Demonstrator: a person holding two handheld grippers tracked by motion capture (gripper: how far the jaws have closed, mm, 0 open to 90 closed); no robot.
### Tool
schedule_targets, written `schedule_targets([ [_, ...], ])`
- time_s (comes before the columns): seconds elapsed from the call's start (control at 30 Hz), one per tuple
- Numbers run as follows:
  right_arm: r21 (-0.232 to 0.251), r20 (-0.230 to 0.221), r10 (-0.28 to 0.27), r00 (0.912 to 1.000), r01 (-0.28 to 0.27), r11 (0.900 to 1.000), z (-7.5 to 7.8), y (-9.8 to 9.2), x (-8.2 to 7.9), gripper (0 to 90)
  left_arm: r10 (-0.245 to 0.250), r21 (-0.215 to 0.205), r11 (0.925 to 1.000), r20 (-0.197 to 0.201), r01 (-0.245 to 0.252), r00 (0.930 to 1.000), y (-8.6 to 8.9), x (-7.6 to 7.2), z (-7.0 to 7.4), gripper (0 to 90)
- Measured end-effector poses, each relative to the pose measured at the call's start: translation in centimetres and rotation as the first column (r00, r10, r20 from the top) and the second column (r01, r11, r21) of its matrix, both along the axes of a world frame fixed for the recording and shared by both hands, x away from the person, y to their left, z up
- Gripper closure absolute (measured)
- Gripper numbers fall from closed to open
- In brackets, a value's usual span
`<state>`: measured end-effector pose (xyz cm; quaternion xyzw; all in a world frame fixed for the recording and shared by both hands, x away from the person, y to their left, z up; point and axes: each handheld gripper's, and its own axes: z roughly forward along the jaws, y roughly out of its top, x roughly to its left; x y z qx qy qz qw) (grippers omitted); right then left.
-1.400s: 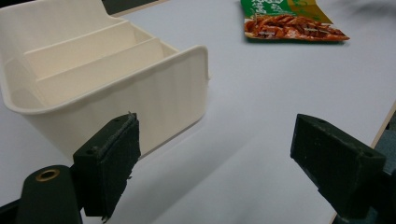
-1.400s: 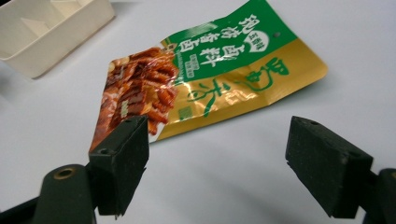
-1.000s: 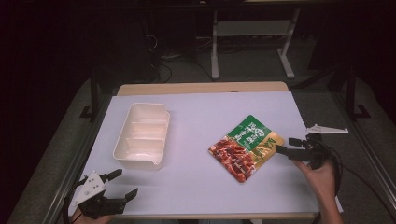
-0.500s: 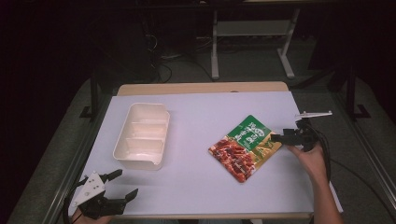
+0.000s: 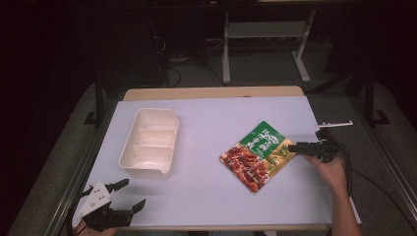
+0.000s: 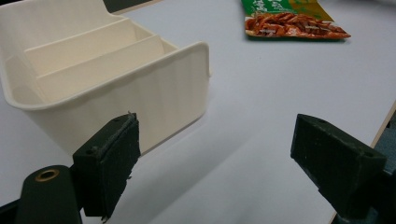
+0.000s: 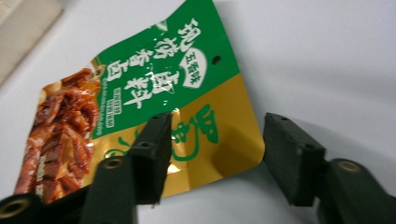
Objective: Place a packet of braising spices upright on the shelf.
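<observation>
Left claw: at the near left edge of the bench, black with a grey three-cornered plate on top; jaws spread wide, nothing between them. In the left gripper view the pads are blocky, matt and roughly textured, with bare bench between them.

Right claw: at the near right, held level in a hand, tips at the pouch's right corner. Its jaws have just been closing. In the right gripper view they stand partly apart with the pouch's gold corner between them; one jaw lies over the foil, the other stands just off its edge. No pinch shows.

Pouch: flat, glossy foil packet, roughly rectangular with rounded corners, lying askew right of the bench's middle. Green upper part with white characters and a small punched hole, gold band, red-brown food picture at the lower end. The gold corner curls slightly off the surface.

Tray: cream plastic, oblong with rounded corners and a rolled rim, smooth faintly ribbed walls, split by two cross dividers into three compartments; left of the middle, well apart from the pouch.

Bench: smooth, pale, matt sheet over a wooden top, whose far edge shows as a tan strip.
</observation>
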<state>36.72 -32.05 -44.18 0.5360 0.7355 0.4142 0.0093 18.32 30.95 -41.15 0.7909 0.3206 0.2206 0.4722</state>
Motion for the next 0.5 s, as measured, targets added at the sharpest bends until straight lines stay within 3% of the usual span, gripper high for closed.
schedule_targets([
  [0.2, 0.124, 0.035, -0.016, 0.9992, 0.012, 0.992, -0.1, -0.9, -1.3, 56.0, -0.002, 0.004, 1.0, 0.002, 0.002, 1.0, 0.0, -0.1, 0.0, 15.0],
  [0.3, 0.16, 0.046, -0.015, 0.9988, 0.007, 0.987, -0.1, -0.9, -1.7, 58.0, -0.004, 0.003, 1.0, 0.003, 0.004, 1.0, -0.2, -0.1, 0.0, 15.0],
  [0.5, 0.162, 0.05, -0.017, 0.9986, 0.008, 0.987, -0.3, 0.0, -1.8, 58.9, -0.003, 0.004, 1.0, 0.001, 0.003, 1.0, -0.3, -0.1, 0.0, 15.0],
])
